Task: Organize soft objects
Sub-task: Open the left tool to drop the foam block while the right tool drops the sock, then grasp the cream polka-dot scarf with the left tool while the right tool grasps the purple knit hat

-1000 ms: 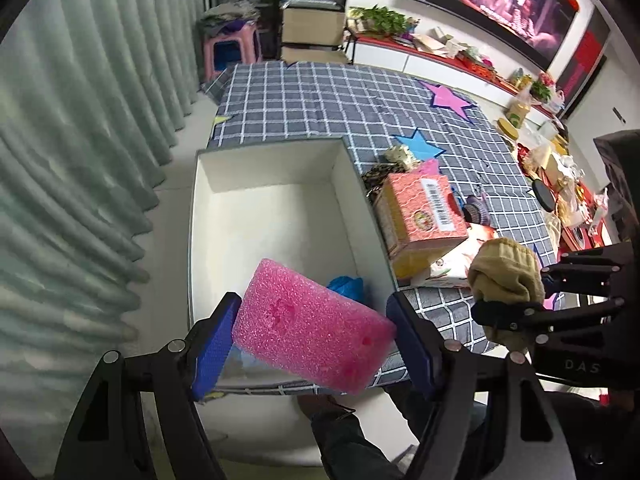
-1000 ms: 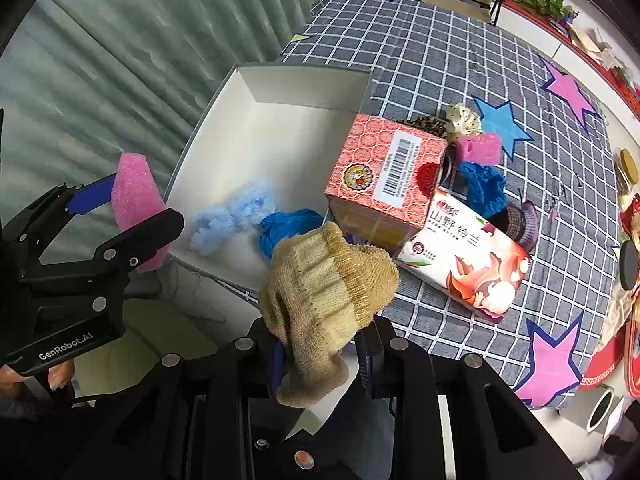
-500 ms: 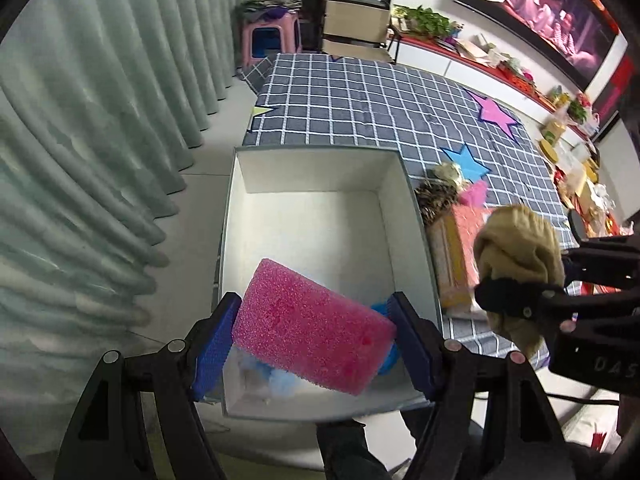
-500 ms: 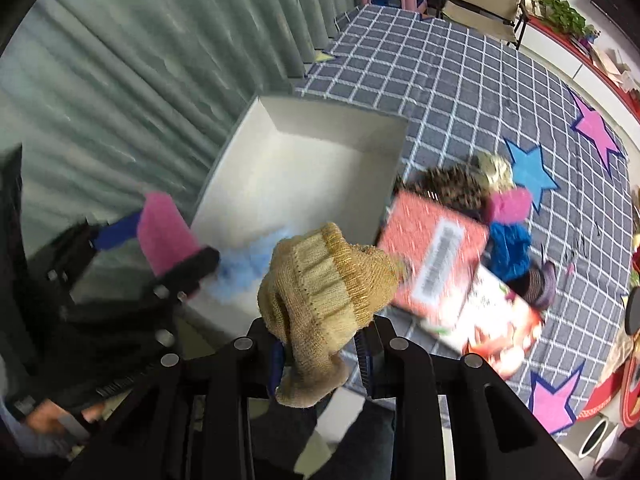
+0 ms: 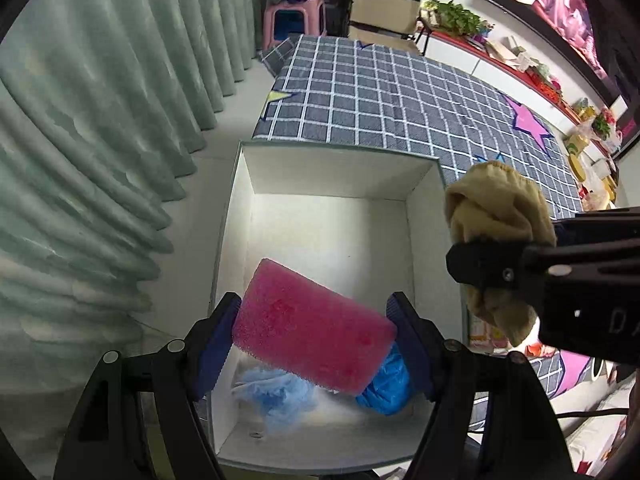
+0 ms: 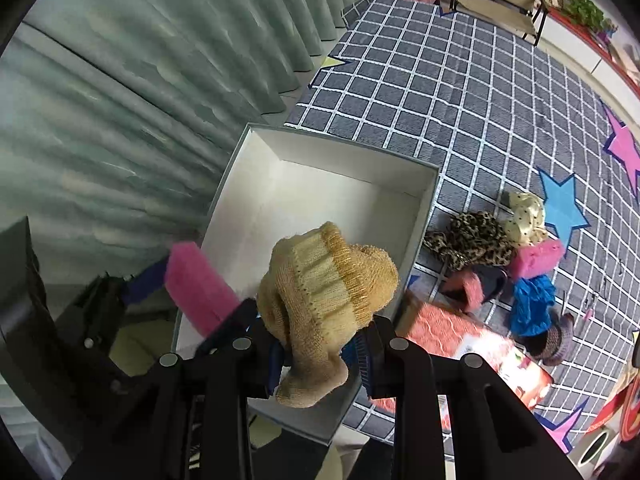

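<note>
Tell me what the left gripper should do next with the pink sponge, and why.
Probably lower a little and open. The left gripper holds the sponge already over the white box, above the blue items on its floor, so a short drop should land it inside. The right gripper with the sock is at the box's edge, so release clear of it.

Pale green pleated curtain point(image 5: 92, 128) fills the left side, hanging to a light tiled floor point(image 5: 216, 168). Table under a grey-blue checked cloth point(image 5: 392, 96) with appliquéd stars, one pink point(image 6: 624, 148), one blue point(image 6: 562, 204). Pink plastic stool point(image 5: 294, 20) at the far end with folded cloth on top. Beside it a beige cabinet point(image 5: 384, 0) on dark legs. Long low shelf with a red top point(image 5: 516, 68) along the right wall, potted greenery point(image 5: 456, 12) on it. Wall-mounted screen point(image 5: 556, 4) above, lit.
</note>
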